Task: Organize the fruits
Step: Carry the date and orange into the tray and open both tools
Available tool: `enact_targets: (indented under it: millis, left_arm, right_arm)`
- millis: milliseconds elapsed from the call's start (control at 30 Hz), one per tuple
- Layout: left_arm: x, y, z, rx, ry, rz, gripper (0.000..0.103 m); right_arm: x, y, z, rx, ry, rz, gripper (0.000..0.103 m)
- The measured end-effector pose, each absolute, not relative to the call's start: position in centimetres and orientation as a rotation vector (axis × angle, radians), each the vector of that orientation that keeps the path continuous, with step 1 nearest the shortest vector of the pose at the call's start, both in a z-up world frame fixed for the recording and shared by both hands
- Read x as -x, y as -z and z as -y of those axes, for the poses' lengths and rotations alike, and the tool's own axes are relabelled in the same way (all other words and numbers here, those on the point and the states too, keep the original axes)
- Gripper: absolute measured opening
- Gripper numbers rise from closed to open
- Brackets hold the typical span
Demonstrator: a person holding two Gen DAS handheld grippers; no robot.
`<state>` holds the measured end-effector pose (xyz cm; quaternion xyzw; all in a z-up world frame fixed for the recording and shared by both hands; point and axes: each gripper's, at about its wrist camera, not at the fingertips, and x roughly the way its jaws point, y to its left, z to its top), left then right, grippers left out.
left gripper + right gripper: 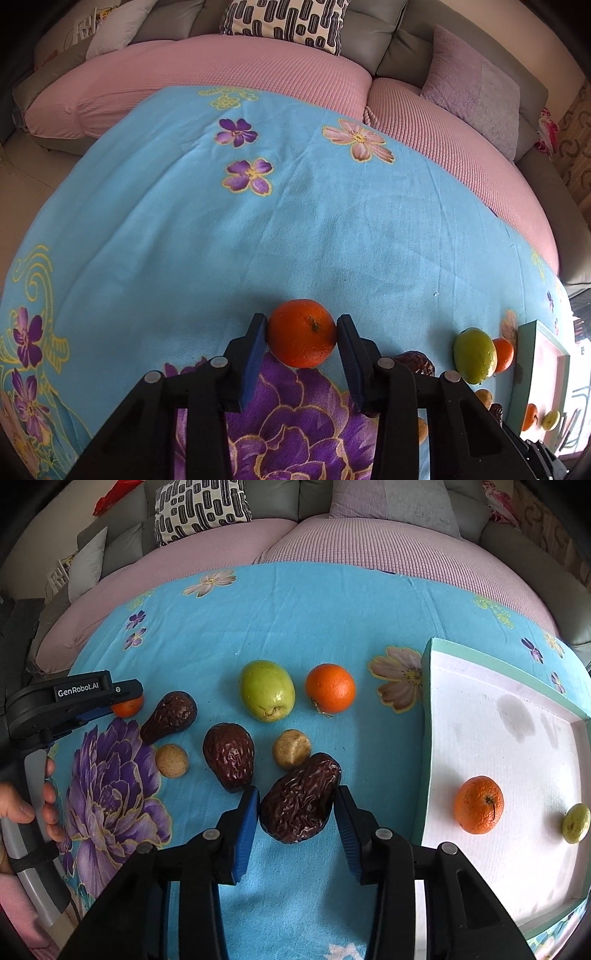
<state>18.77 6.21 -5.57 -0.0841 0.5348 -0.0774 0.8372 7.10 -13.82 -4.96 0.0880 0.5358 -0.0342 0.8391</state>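
While both grippers rest low over the blue floral blanket [314, 620], the scene reads as follows.

Left gripper [301, 334]: fingers closed onto an orange [302, 333], lower centre of the left wrist view; both blue pads touch its sides. In the right wrist view this gripper sits at the left edge, the orange only partly visible behind it.

Right gripper [296, 803]: fingers narrow around a wrinkled dark brown fruit [299, 797], lower centre of the right wrist view; contact appears on both sides.

Loose fruit on blanket, centre of right wrist view: green fruit [267, 690] just beside a second orange [330, 688]; two more dark brown fruits [229, 755]; two small tan round fruits [291, 748].

Tray [480, 716]: white, teal-edged, right side of frame; holds a third orange [478, 804] and a small green fruit [575, 822], well apart.

Background: pink cushions [369, 542], patterned pillow [201, 507], upper frame.
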Motion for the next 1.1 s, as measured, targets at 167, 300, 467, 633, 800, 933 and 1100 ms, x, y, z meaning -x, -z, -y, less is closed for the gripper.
enact_targets:
  millis: [167,300,467,633,800,933,1100]
  left_arm:
    - [-18.4,4.0,-6.2,0.184,0.178,-1.087,0.041]
    - [-17.8,2.2,-6.1,0.222,0.224,-1.041,0.041]
    - [-16.8,-0.1,-5.2,0.232,0.277,-0.985,0.041]
    - [-15.6,-1.7,-4.0,0.228,0.324,-0.953,0.041]
    - [-14.6,-2.5,-2.4,0.215,0.372,-0.939,0.041]
    - [-13.5,-2.9,-0.5,0.179,0.419,-0.937,0.041]
    - [-12.1,-3.1,2.6,0.118,0.495,-0.939,0.041]
  right_arm:
    - [-6.5,4.0,14.1,-0.193,0.07,-1.103,0.043]
    - [-5.8,2.9,14.4,-0.203,0.074,-1.07,0.043]
    - [-5.0,1.2,15.4,-0.225,0.109,-1.013,0.043]
    - [-4.1,-0.1,16.8,-0.244,0.157,-0.97,0.043]
    - [-3.2,-0.8,18.9,-0.276,0.214,-0.943,0.043]
    - [-2.5,-1.1,20.9,-0.299,0.276,-0.937,0.043]
    - [-1.5,-0.9,23.7,-0.349,0.349,-0.929,0.043]
